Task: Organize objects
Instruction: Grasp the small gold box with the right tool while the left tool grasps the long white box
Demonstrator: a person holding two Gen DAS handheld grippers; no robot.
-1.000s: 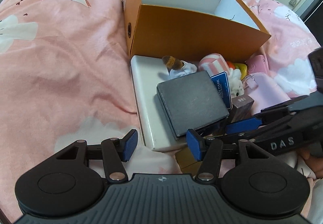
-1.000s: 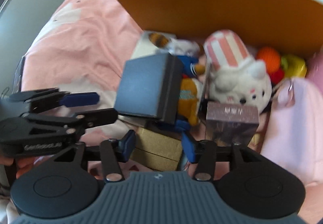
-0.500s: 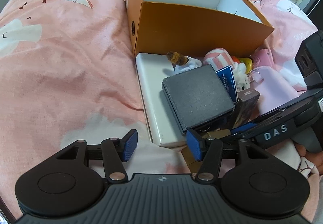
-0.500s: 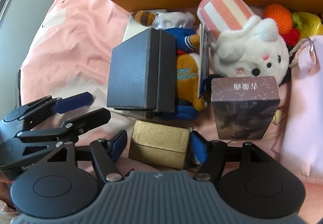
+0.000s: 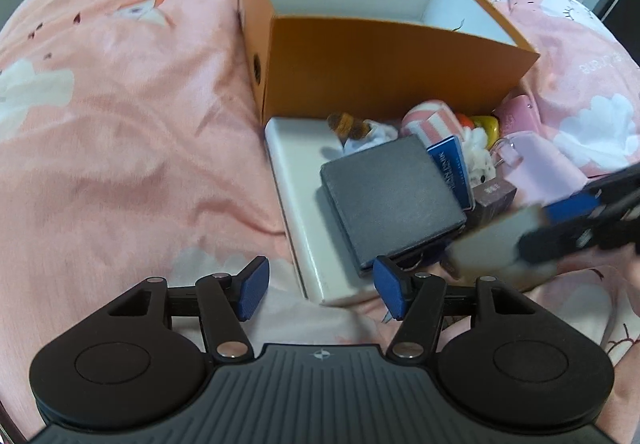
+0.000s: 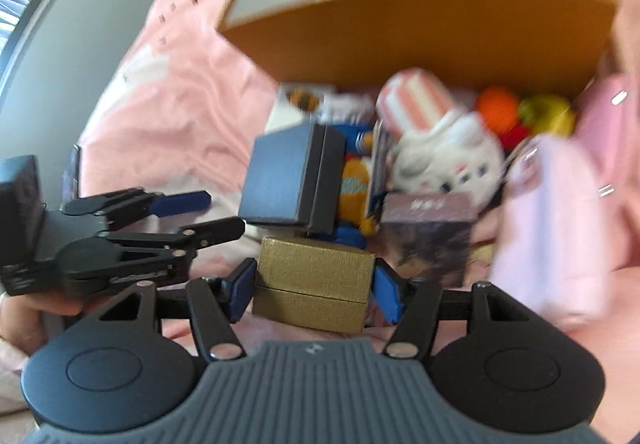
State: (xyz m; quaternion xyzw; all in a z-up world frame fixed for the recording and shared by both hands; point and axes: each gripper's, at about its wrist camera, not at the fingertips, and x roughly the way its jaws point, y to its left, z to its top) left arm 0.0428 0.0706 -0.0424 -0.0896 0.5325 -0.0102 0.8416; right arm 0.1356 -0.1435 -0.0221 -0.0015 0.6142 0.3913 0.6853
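An open orange box (image 5: 392,64) with a white inside stands on the pink bed; it also shows in the right wrist view (image 6: 420,40). In front of it lies a pile: a dark grey box (image 5: 392,200) on a white flat box (image 5: 300,184), plush toys (image 6: 444,140), and a purple carton (image 6: 428,232). My right gripper (image 6: 314,284) is shut on a gold box (image 6: 312,280) and holds it lifted; it shows blurred in the left wrist view (image 5: 496,240). My left gripper (image 5: 320,292) is open and empty, at the white box's near corner.
A pink pouch (image 6: 560,212) and a pink case (image 5: 520,120) lie right of the pile. An orange ball (image 6: 498,108) and a yellow toy (image 6: 548,112) sit against the orange box. Pink bedding (image 5: 120,144) spreads to the left.
My right gripper has closed on the gold box and lifted it off the bed, moving back from the pile. My left gripper stays open and has drawn back slightly.
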